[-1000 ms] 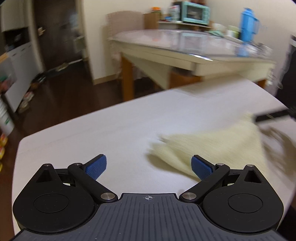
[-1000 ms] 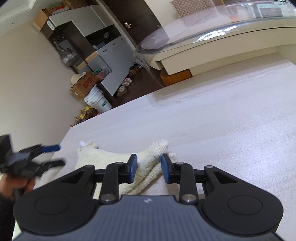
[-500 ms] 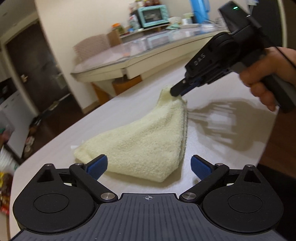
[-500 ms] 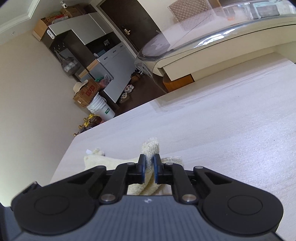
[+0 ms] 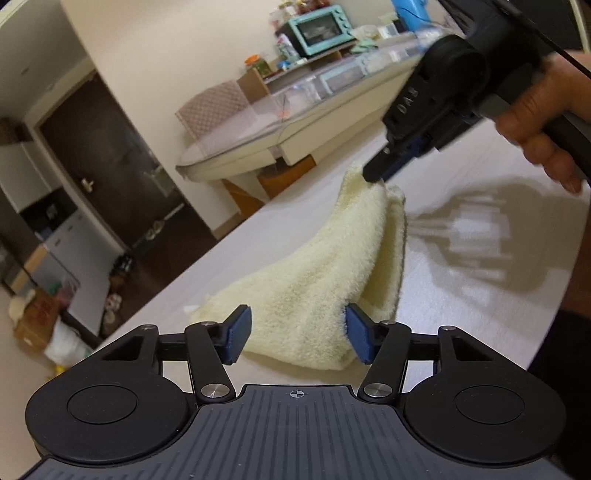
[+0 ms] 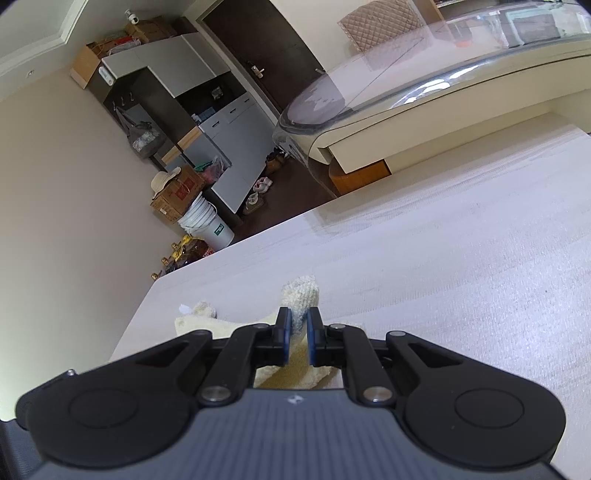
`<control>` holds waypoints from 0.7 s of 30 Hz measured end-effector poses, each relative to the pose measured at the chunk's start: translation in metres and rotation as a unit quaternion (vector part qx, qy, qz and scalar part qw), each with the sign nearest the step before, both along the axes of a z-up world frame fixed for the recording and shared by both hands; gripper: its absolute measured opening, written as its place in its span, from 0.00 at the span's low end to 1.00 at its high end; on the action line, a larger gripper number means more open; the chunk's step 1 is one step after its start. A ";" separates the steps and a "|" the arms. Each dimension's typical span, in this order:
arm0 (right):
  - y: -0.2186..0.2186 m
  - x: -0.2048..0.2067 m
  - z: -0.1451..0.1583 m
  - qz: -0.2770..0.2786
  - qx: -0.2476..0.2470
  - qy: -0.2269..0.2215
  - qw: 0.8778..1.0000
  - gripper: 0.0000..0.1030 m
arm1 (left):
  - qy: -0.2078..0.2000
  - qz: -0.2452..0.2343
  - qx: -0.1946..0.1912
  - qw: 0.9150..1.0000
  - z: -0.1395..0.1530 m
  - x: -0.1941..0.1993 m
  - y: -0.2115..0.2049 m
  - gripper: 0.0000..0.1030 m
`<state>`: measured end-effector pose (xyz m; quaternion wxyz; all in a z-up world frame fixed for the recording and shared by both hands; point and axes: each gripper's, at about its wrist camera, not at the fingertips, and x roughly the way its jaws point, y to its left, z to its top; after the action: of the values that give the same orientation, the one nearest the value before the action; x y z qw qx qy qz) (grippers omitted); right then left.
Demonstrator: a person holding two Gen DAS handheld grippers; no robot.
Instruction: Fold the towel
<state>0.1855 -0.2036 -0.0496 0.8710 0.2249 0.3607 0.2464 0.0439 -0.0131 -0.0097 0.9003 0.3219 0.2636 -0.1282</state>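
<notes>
A pale yellow towel lies on the white table, with one corner pulled up into a peak. My right gripper is shut on that raised corner and holds it above the table; in the right wrist view the towel sticks up between the blue pads of the right gripper. My left gripper is open, its blue pads on either side of the towel's near end, not closed on it.
A second table with a glass top stands beyond the white one, with a teal oven behind it. The white table's left edge drops to a dark floor with a bucket and boxes.
My right gripper closed on the towel corner and lifted it higher. My left gripper swung round to the towel's near end and its jaws narrowed around it.
</notes>
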 end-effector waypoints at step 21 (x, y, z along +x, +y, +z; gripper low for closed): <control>0.023 -0.060 0.005 0.086 0.007 -0.016 0.996 0.13 | -0.004 0.019 -0.023 1.000 0.010 0.020 0.016 0.57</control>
<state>0.1260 -0.1802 -0.0450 0.8507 0.1952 0.3630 0.3261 0.0643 0.0027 0.0004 0.9109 0.2963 0.2628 -0.1162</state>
